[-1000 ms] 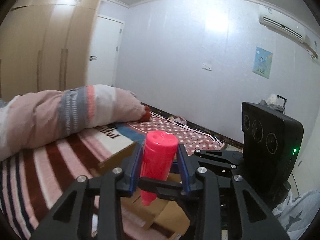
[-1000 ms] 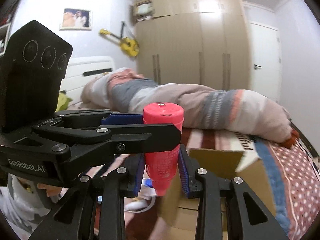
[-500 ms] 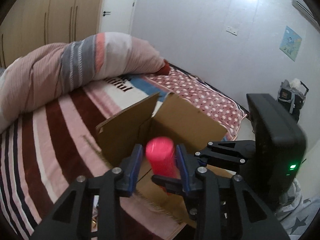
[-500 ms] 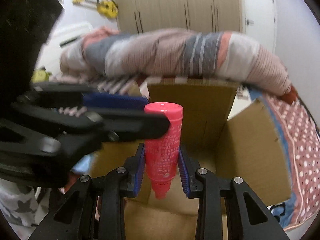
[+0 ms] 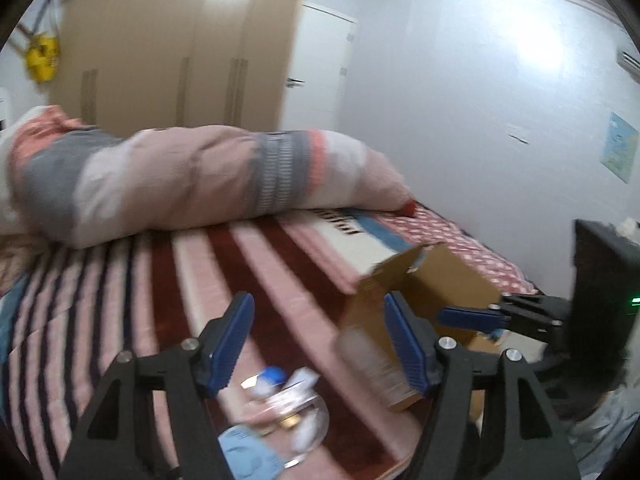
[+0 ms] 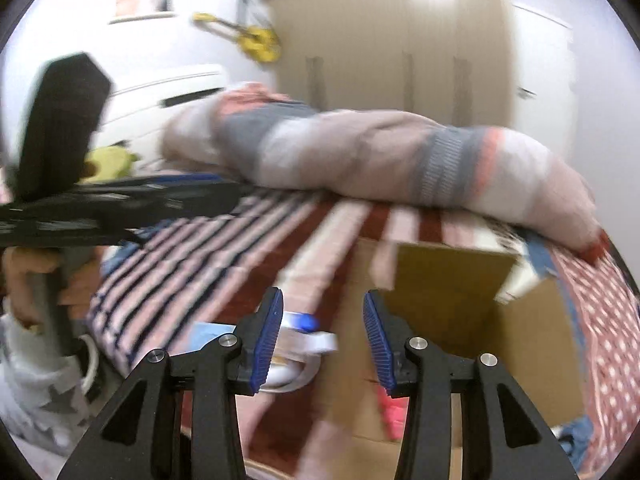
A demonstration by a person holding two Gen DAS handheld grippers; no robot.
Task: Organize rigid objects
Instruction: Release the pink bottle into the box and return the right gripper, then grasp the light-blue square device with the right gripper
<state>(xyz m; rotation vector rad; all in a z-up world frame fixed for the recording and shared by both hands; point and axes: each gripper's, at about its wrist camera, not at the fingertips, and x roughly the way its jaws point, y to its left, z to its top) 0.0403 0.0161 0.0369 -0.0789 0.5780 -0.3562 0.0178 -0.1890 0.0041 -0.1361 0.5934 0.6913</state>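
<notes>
— Two grippers, both spread wide: the left gripper (image 5: 318, 344) and right gripper (image 6: 322, 340) grip nothing.
— And the pink bottle (image 6: 394, 416)?
— One, lying inside the one cardboard box (image 6: 532, 344) on the striped bed (image 5: 160, 280).

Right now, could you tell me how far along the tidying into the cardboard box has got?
Done: a pink bottle already lies inside the cardboard box. In hand: nothing; the left gripper and right gripper are both open and empty. Left: a blurred cluster of small items lying on the striped blanket beside the box, including something with a blue cap.
</notes>
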